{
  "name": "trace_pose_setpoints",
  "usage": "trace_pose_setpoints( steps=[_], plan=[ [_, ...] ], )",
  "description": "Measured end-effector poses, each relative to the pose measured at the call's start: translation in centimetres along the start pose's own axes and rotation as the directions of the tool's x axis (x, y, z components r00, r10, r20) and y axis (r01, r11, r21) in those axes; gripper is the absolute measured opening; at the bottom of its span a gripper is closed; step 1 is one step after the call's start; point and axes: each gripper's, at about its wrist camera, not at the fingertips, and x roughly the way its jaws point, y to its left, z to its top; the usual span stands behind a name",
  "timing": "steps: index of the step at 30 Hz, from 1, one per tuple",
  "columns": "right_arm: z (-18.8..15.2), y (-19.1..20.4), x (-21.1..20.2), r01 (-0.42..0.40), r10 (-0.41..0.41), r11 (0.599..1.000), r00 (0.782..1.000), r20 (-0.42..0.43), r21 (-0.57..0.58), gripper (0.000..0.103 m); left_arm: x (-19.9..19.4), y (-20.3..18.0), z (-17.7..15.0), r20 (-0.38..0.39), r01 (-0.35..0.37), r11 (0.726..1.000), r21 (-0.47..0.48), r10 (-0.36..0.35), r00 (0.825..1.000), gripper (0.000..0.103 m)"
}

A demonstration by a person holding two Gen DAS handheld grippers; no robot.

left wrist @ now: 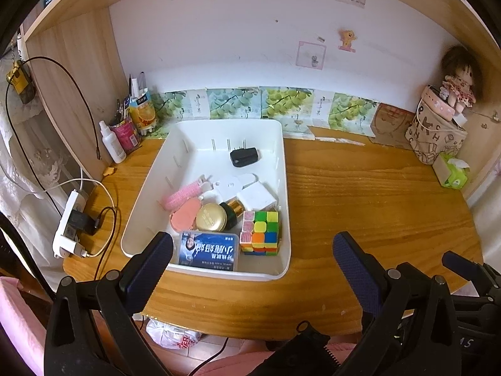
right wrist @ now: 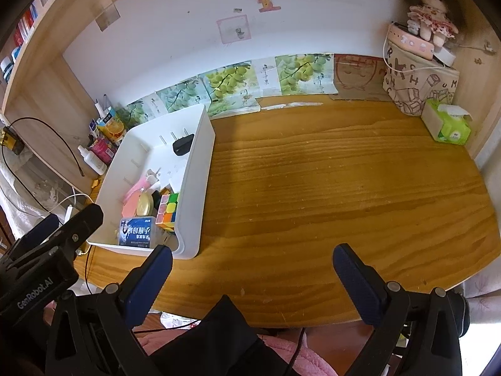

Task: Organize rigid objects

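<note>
Hovering above the near edge of the counter (right wrist: pixel 328 188), the left gripper (left wrist: pixel 253 261) and right gripper (right wrist: pixel 252 268) both have their jaws spread wide; neither holds or touches anything. One white bin (left wrist: pixel 283 163) sits on the counter at 11 o'clock from the right gripper. Contents, counted: one puzzle cube (left wrist: pixel 260 232) at the bin's 5 o'clock corner, one blue-labelled box (left wrist: pixel 208 252) at 6 o'clock, one gold-lidded jar (left wrist: pixel 212 217), one pink round compact (left wrist: pixel 185 217), one pink hair roller (left wrist: pixel 181 195), one black charger (left wrist: pixel 244 157) at 12 o'clock, and white plug adapters (left wrist: pixel 250 192) whose count cannot be told.
</note>
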Motion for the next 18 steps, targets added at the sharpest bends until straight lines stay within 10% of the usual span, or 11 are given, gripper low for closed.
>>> trace_pose_setpoints(
  steps=[18],
  plan=[
    [3.5, -0.4, 3.5, -0.007, 0.007, 1.000, 1.000, -0.020, -0.022, 0.103, 2.9, -0.8, 2.8, 0.023, -0.017, 1.000, 0.001, 0.017, 1.000, 0.102]
  ],
)
